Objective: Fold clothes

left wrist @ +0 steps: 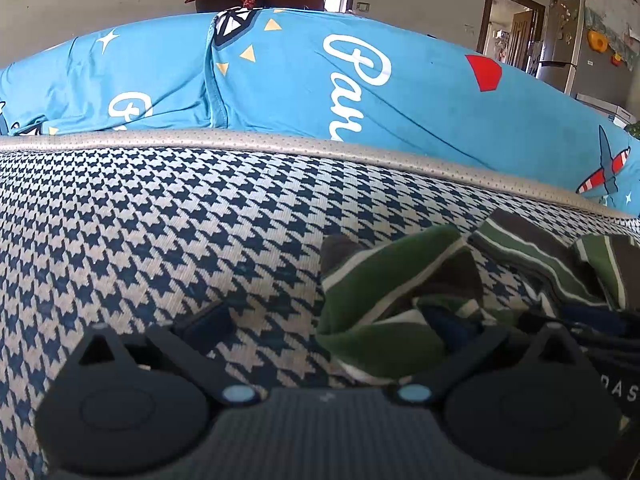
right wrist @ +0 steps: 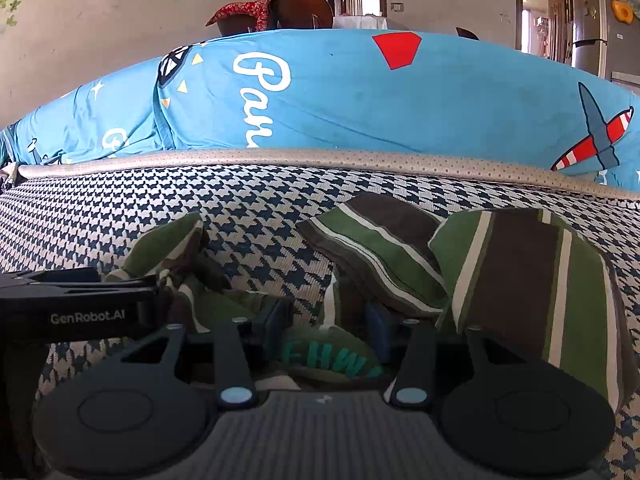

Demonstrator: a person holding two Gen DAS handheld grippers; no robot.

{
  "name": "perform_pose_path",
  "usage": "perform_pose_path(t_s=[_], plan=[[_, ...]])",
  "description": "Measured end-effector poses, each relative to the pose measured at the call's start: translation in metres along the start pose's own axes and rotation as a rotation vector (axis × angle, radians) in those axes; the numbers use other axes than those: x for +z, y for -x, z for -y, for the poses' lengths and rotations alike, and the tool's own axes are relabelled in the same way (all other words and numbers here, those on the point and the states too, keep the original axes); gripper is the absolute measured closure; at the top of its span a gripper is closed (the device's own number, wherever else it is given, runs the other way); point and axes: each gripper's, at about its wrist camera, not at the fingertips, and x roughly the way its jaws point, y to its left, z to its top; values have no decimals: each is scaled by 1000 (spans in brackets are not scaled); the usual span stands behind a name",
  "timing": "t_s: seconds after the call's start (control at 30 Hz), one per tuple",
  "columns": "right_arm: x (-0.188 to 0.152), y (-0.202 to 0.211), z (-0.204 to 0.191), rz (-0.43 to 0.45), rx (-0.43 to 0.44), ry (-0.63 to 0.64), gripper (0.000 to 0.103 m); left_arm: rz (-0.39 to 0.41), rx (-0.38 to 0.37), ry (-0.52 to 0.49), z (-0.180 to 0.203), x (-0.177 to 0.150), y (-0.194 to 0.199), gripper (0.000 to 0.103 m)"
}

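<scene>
A crumpled shirt with green, brown and white stripes (left wrist: 400, 280) (right wrist: 520, 272) lies on the houndstooth cushion (left wrist: 160, 220) (right wrist: 260, 220). My left gripper (left wrist: 332, 324) stands open and wide over the shirt's left end, with cloth against its right finger (left wrist: 452, 328) and bare cushion by the left one. In the right wrist view the left gripper (right wrist: 152, 292) comes in from the left edge, its tips at a bunched sleeve. My right gripper (right wrist: 326, 324) is shut on a fold of the shirt with teal lettering (right wrist: 332, 356) between its pads.
A rolled blue printed quilt (left wrist: 320, 80) (right wrist: 360, 100) lies across the back behind a grey piped edge (left wrist: 280, 144). Beyond it are a dark chair with red cloth (right wrist: 280, 10), doorways and a fridge (left wrist: 568, 40). Bare cushion stretches to the left.
</scene>
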Motion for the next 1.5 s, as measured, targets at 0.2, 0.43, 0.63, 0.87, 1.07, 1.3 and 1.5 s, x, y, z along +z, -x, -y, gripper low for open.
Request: perform_pose_path(t_s=[0.2, 0.43, 0.63, 0.87, 1.07, 1.3, 1.5], plan=[[0, 0, 0, 1, -1, 2, 57, 0, -1, -2, 0, 0, 1, 0], [-1, 0, -1, 6, -5, 8, 56, 0, -1, -3, 0, 0, 0, 0], [-1, 0, -1, 5, -5, 9, 56, 1, -1, -3, 0, 0, 0, 0], [0, -1, -2, 1, -3, 9, 56, 1, 5, -7, 1, 0, 0, 0], [0, -1, -3, 0, -4, 10, 56, 2, 2, -2, 0, -1, 0, 0], [-1, -1, -3, 0, -7, 12, 56, 1, 4, -8, 1, -2, 0, 0], [-1, -1, -4, 0, -6, 12, 56, 3, 1, -2, 0, -2, 0, 0]])
